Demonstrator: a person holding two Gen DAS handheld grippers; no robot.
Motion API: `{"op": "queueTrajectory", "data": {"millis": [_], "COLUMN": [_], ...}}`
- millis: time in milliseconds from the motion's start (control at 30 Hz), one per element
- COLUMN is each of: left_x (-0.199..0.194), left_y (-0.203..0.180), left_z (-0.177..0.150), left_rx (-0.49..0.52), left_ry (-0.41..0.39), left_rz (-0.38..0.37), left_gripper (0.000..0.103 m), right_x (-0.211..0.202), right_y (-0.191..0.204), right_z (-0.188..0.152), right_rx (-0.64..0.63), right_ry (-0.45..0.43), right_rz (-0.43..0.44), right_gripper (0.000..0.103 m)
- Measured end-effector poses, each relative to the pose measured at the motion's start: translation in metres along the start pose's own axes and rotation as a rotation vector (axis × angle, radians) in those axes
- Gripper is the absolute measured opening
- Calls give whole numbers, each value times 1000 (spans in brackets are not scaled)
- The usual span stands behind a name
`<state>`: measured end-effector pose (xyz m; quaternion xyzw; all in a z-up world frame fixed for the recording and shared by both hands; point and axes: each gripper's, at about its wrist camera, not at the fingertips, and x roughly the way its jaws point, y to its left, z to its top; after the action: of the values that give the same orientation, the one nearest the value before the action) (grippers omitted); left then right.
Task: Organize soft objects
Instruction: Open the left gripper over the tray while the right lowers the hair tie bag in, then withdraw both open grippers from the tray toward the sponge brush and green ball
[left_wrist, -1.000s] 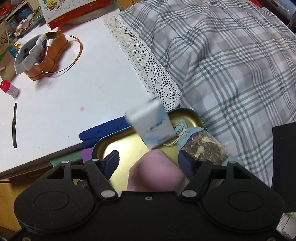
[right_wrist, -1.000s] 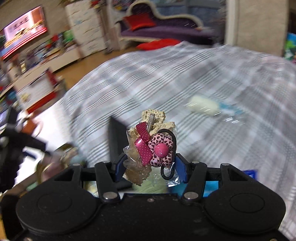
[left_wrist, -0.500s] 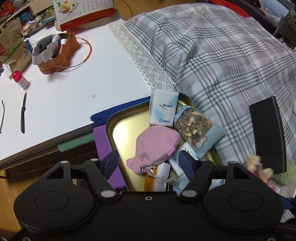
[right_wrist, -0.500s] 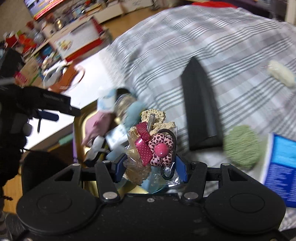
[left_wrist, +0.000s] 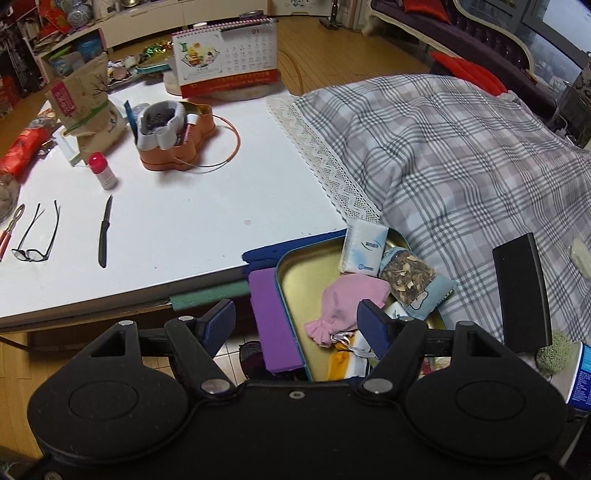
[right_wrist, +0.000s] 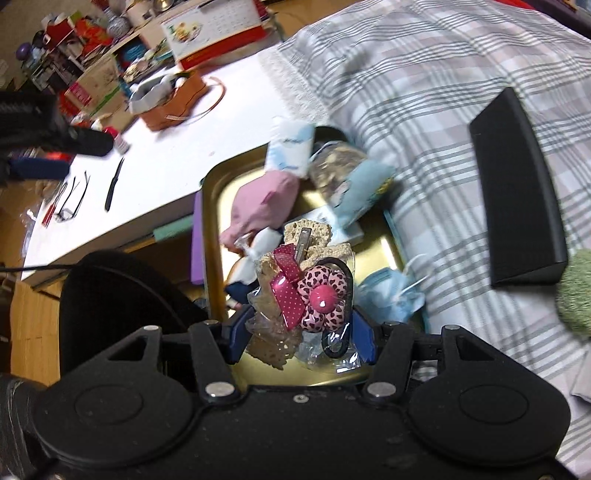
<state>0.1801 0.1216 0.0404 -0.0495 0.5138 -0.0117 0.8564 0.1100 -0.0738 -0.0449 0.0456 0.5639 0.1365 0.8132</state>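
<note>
Right tool (right_wrist: 301, 332) pinching hair-accessory packet (right_wrist: 306, 291), hovering over gold tin (right_wrist: 221, 206). Left tool (left_wrist: 295, 321) spread, holding nothing, above tin's near edge. Advice: lower packet onto bare gold floor beside pink pouch (right_wrist: 264, 203), release low so it won't bounce out; keep left tool aside.

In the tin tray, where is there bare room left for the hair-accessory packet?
The tin tray is bare along its left side, between the purple foam and the pink pouch. Its far right corner is crowded: the tissue pack and herb sachet overlap there. The right hand-held gripper holds the hair-accessory packet over the tray's near end.
</note>
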Motion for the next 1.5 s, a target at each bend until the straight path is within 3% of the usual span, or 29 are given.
{"op": "queueTrajectory", "data": {"millis": [267,533,767,1167,1500], "left_x": [-4,0,4,6,34], "left_y": [-2,-28,-82,-198,-266], "left_z": [-16,-29,-36,-53,-79], "left_rx": [25,96,221,416,488], "left_ry": [39,78,103,124,210], "left_rz": [-28,-49,-86,-200,-230], "left_gripper": [69,72,73,73,73], "right_x": [10,-17,-58,-147,-171], "right_y": [19,-4,-54,-177,-243], "right_z": [-14,-18,-27,-54,-80], "right_rx": [-45,-8,103,419,584], "right_ry": [47,-1,-77,-290,-340], "right_rz": [17,-18,-73,-241,-314], "right_gripper": [61,63,68,68,69]}}
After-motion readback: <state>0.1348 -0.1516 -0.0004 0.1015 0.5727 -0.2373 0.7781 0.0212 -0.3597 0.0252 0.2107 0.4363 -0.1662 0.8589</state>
